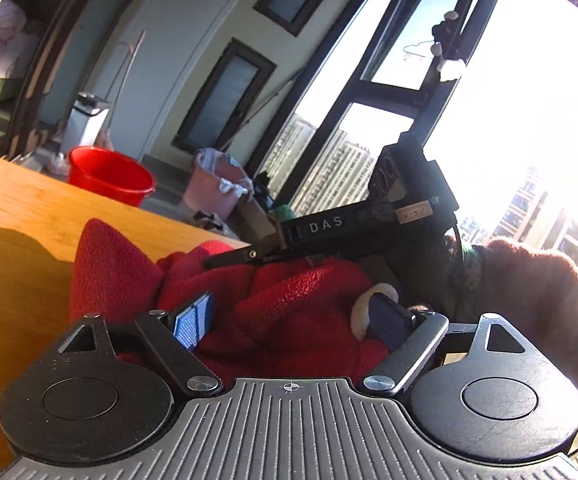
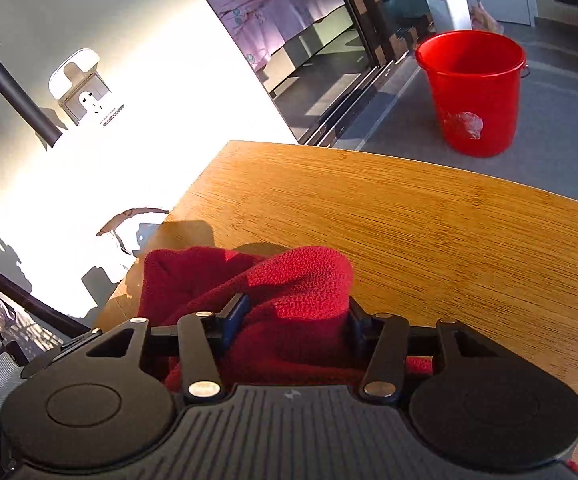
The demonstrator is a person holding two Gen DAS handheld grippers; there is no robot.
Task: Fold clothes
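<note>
Red fleece garment (image 2: 289, 304) is lying bunched on the near corner of the wooden table (image 2: 429, 232), one end puffed up into a soft hump.

- Right gripper (image 2: 293, 316): jaws are pinching a thick roll of the fleece, cloth bulging above and between the pads. Clamped on the garment, by the look of it.
- Left gripper (image 1: 289, 320): jaws are standing wide apart, fleece lying between them but the blue pad (image 1: 193, 320) is showing bare, so nothing is gripped. A cream cuff or trim (image 1: 369, 308) is sitting just beside the far finger.

Judgement: the fabric is thick and springy; the free claw should be taking a single edge, not a wad, and both should be drawing the cloth flat before any fold.

Left wrist view alone is showing the right tool's body from the side, a fuzzy brown sleeve (image 1: 537, 292) and the sunlit windows. Right wrist view alone is showing the bare tabletop ahead and the whole red bucket (image 2: 473, 92) on the floor.
</note>
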